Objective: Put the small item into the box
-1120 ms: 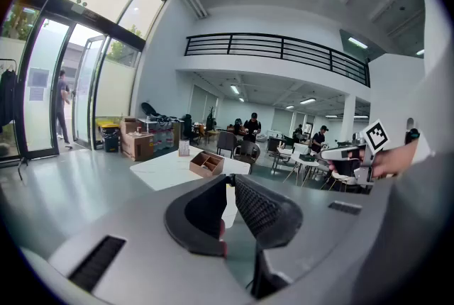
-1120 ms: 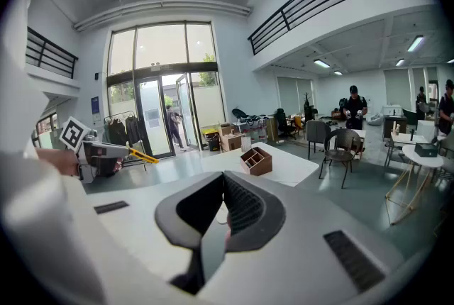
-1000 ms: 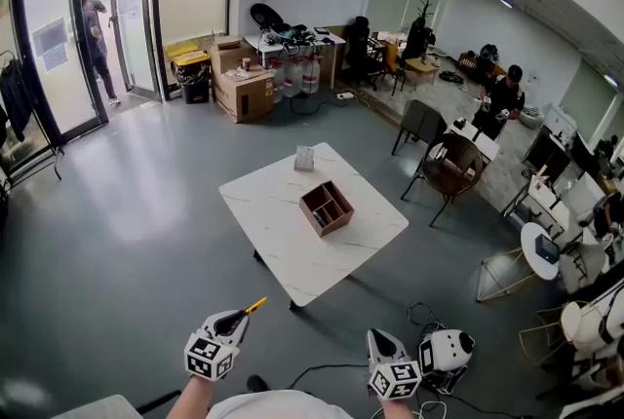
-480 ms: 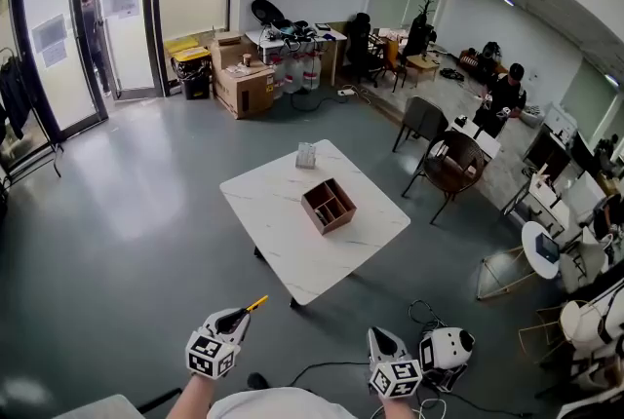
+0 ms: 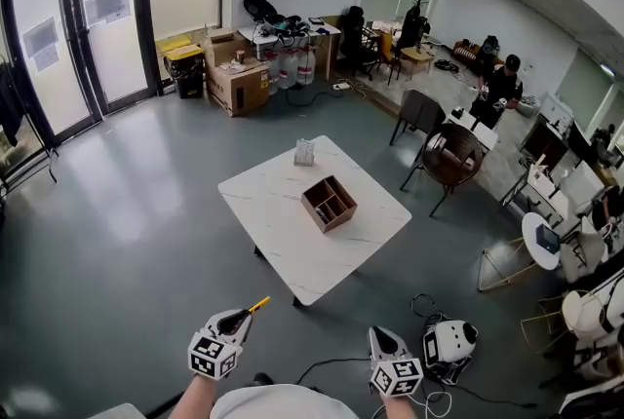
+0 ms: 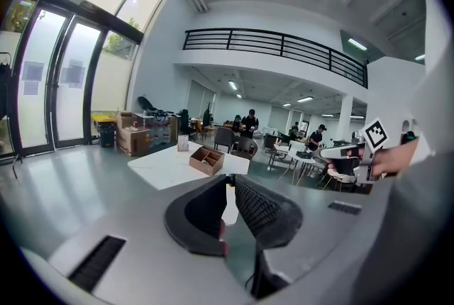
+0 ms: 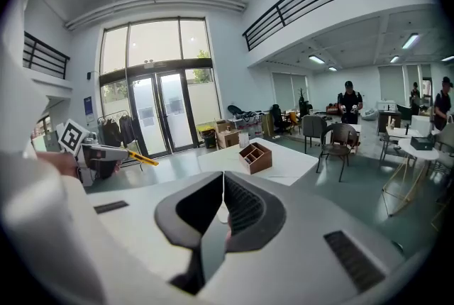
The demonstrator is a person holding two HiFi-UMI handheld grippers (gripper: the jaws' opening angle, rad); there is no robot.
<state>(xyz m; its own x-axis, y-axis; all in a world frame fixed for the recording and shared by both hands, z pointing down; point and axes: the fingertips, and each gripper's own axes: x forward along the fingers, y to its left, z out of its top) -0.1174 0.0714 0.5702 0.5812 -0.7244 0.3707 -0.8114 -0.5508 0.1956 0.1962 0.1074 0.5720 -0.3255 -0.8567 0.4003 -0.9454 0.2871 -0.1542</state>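
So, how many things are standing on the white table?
2. A brown wooden box with compartments sits near the middle of the table, and a small pale item stands by its far edge. Anything inside the box is too small to tell.

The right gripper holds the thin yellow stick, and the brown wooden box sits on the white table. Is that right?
Not quite. The head view shows the thin yellow stick poking out of the left gripper, not the right gripper, whose fingers are shut on nothing. The brown wooden box does sit on the white table.
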